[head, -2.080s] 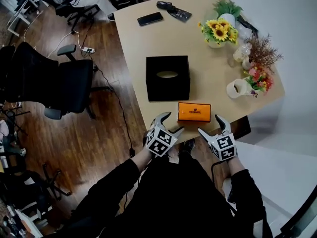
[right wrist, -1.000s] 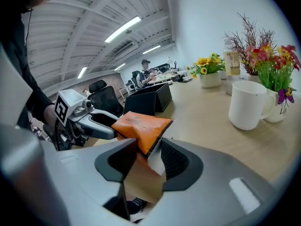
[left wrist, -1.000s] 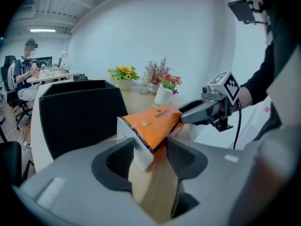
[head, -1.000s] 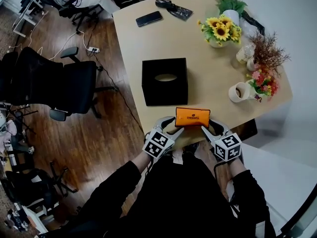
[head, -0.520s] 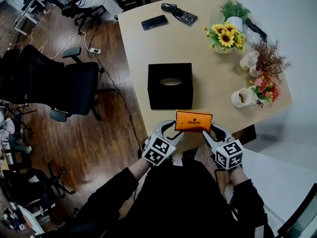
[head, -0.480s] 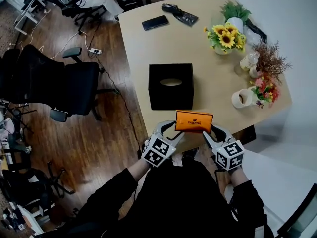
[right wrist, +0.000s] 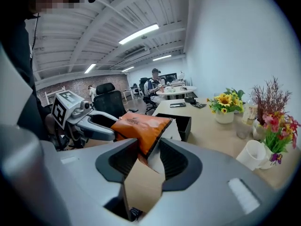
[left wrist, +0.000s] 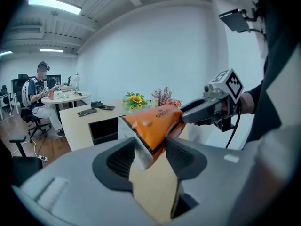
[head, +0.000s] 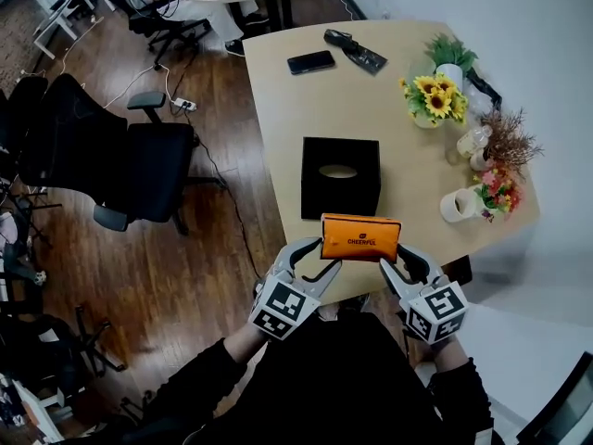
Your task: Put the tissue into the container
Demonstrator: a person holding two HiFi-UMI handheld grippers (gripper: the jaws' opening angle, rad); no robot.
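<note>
1. Orange tissue pack, soft and rectangular with dark print on its top face, is hanging in the air between the two claws, clear of the desk.
2. Left claw is gripping the pack's left end. In the left gripper view its two jaws are standing partly apart with the orange corner and its pale end seam pressed between their pads.
3. Right claw is gripping the pack's right end. In the right gripper view its jaws are standing narrower, pinching the pack's orange edge.
4. Black square container is sitting on the desk just beyond the pack, with the oval opening in its top facing upward. In the head view the pack's far edge is overlapping the container's near edge, and the pack is lying crosswise to the person, not yet inside.
5. Pale wooden desk is carrying the remaining items, all well apart from the pack:
   - a dark phone is lying at the far end;
   - sunflowers in a white pot are standing along the right side;
   - a white mug is resting near the right corner, beside pink flowers.
6. Black office chair is standing on the dark wood floor to the desk's left.
</note>
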